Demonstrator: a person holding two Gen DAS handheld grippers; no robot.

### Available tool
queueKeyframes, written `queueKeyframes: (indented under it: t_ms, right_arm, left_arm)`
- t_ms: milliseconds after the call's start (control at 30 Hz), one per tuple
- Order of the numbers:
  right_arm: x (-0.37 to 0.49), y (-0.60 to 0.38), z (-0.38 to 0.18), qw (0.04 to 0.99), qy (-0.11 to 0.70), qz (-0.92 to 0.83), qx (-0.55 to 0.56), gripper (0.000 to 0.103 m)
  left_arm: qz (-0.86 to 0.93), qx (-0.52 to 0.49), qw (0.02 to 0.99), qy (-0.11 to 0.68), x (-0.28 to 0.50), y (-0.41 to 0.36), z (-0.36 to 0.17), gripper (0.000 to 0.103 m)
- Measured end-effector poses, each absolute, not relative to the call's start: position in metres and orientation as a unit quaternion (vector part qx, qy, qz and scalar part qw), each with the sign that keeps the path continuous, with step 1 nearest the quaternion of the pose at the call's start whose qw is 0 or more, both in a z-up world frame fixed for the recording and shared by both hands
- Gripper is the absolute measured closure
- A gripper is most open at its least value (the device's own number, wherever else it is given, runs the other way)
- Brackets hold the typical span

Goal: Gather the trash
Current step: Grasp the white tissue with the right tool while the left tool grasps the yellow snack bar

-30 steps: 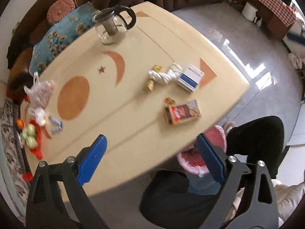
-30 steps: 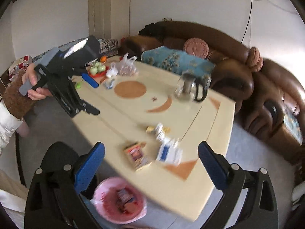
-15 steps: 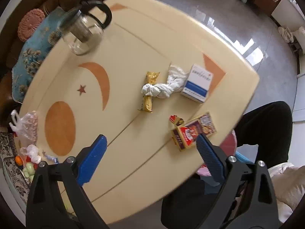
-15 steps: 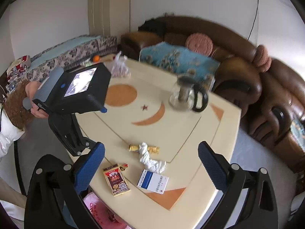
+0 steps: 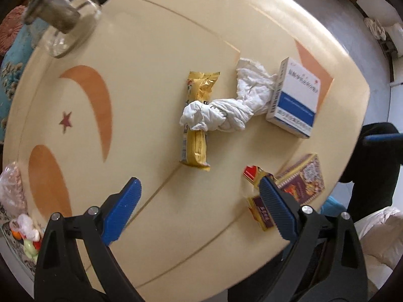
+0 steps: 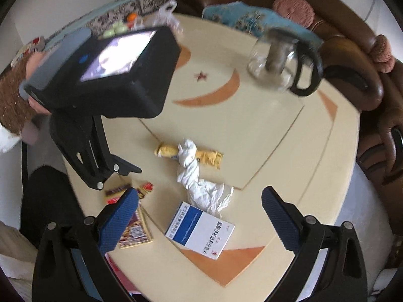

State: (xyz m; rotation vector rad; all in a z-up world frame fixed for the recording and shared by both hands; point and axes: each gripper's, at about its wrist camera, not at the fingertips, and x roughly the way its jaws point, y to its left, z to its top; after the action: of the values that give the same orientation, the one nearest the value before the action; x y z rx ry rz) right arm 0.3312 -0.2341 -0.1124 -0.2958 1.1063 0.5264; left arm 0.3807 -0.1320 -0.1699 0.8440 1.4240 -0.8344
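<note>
It was a home living room. A brown leather sofa (image 6: pixel 352 58) with a round pink cushion (image 6: pixel 293 7) and a blue patterned one (image 6: pixel 241 17) curved along the worktop's (image 6: pixel 289 151) far edge. A glass teapot (image 6: pixel 279 60) stood near that edge, fruit (image 6: pixel 115 29) at the far left corner, and pale tiled floor (image 5: pixel 335 12) beyond.

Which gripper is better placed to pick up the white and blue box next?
Right. The right gripper hangs open almost directly over the white and blue box, which lies between its jaws in the right wrist view. The left gripper, also open, sits nearer the gold wrapper.
</note>
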Motion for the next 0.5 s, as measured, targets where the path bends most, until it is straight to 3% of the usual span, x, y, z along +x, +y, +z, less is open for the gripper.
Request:
queueKeyframes:
  t_ms: [367, 500]
  right_arm:
    - [0.359, -0.212, -0.197, 0.747, 0.566, 0.300, -0.178, 0.007]
    - [0.365, -0.206, -0.218, 0.736, 0.575, 0.304, -0.187, 0.018]
  left_arm:
    - [-0.384, 0.358, 0.583, 0.621, 0.403, -0.140, -0.211, 0.011]
    - [-0.378, 0.352, 0.577, 0.633, 0.413, -0.142, -0.226, 0.011]
